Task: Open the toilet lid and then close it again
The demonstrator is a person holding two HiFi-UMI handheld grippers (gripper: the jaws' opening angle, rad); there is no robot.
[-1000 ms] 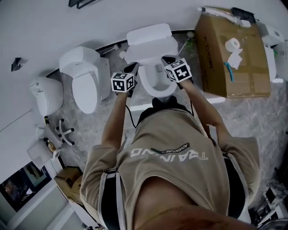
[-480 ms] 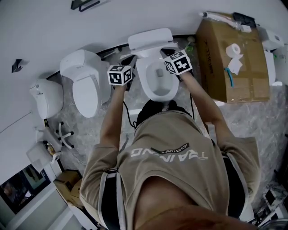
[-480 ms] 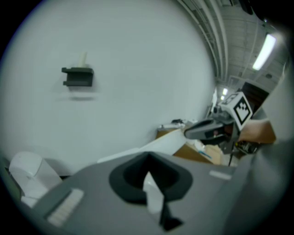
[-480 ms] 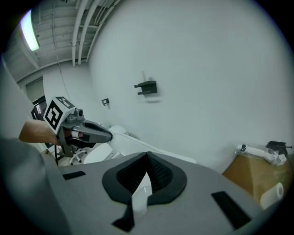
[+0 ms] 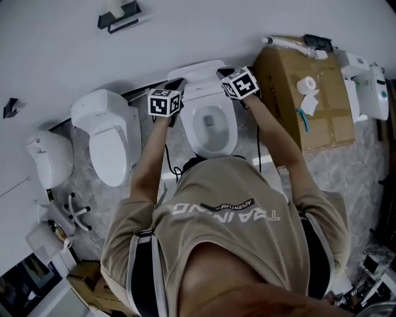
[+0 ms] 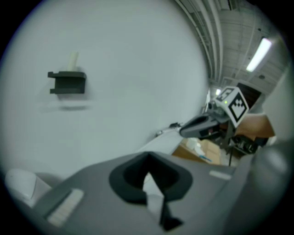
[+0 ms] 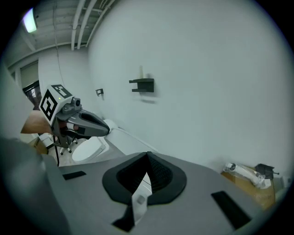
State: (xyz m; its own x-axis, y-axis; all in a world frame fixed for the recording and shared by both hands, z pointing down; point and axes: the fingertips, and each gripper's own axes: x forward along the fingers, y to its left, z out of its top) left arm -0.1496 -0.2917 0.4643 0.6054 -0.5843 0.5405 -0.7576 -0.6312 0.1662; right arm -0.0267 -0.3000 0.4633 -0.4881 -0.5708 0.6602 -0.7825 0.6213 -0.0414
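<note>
The white toilet (image 5: 213,127) stands against the wall with its bowl uncovered. Its lid (image 5: 197,73) is upright at the back and shows edge-on in the head view. My left gripper (image 5: 175,85) is at the lid's left edge and my right gripper (image 5: 224,73) at its right edge. In the left gripper view the jaws (image 6: 149,176) are shut on a thin white strip of the lid (image 6: 154,193). The right gripper view shows the same: my gripper (image 7: 147,176) is shut on the lid's rim (image 7: 138,199). Each view also shows the other gripper.
A second white toilet (image 5: 108,145) with its lid down stands to the left, and another white fixture (image 5: 46,158) further left. A large cardboard box (image 5: 291,105) with a paper roll (image 5: 307,83) sits close on the right. A black holder (image 5: 117,17) hangs on the wall.
The lid has swung up from half raised over the bowl to upright at the wall. Both grippers have moved up and back with it, still holding its edges.
</note>
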